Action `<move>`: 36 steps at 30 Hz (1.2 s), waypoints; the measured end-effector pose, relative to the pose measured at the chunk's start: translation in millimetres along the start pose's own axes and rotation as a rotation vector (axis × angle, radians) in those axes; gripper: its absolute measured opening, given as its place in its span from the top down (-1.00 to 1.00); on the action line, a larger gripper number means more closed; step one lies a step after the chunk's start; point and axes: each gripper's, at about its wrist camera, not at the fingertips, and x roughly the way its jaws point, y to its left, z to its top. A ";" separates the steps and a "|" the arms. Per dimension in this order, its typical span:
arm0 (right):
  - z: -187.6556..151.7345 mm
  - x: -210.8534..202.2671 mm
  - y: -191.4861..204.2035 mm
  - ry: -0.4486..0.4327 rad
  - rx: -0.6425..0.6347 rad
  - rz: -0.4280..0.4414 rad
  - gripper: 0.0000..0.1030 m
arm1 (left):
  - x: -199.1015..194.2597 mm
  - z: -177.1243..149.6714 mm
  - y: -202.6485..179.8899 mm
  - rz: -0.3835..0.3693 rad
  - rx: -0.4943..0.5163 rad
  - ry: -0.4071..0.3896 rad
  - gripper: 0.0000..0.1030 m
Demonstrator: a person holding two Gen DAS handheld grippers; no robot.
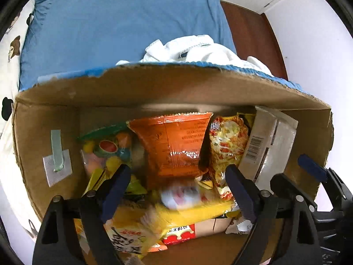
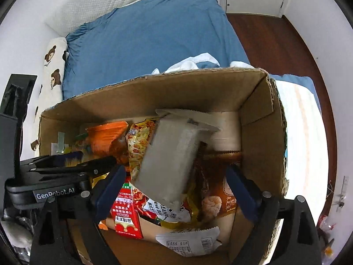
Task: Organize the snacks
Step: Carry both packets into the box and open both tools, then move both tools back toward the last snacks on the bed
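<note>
Left wrist: left tongs [image 1: 177, 181] spread over cardboard box [image 1: 154, 88]; right tongs [image 2: 174, 181] spread, angled down inside.

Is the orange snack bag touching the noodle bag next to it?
Cannot tell. In the left wrist view the orange snack bag and noodle bag stand side by side with a dark gap between them, but their bases are hidden.

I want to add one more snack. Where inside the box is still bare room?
Bare floor shows along the near wall of the cardboard box, beside the red carton. Behind, the orange packet and noodle packet stand crowded.
</note>
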 end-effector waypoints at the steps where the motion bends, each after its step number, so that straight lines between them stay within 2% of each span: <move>1: -0.7 -1.6 -1.2 -0.002 0.004 -0.002 -0.85 | -0.1 -1.1 -0.2 -0.005 -0.004 0.002 -0.71; 7: -6.5 -13.9 -9.2 -0.020 0.022 0.002 -0.85 | -14.4 -11.6 -1.7 0.003 0.002 -0.031 -0.74; 12: -20.3 -31.8 -8.8 -0.061 0.009 -0.001 -0.85 | -41.9 -31.8 -9.5 0.036 0.018 -0.125 -0.74; 16: -39.3 -48.2 -6.8 -0.108 -0.006 -0.011 -0.85 | -68.1 -62.1 -12.8 0.065 0.034 -0.234 -0.74; 23: -79.5 -73.7 1.2 -0.182 -0.043 -0.019 -0.85 | -84.8 -113.5 -14.9 0.100 0.037 -0.358 -0.74; 36: -171.3 -143.1 15.0 -0.407 -0.081 -0.054 -0.85 | -126.3 -215.3 -30.4 0.187 0.083 -0.615 -0.74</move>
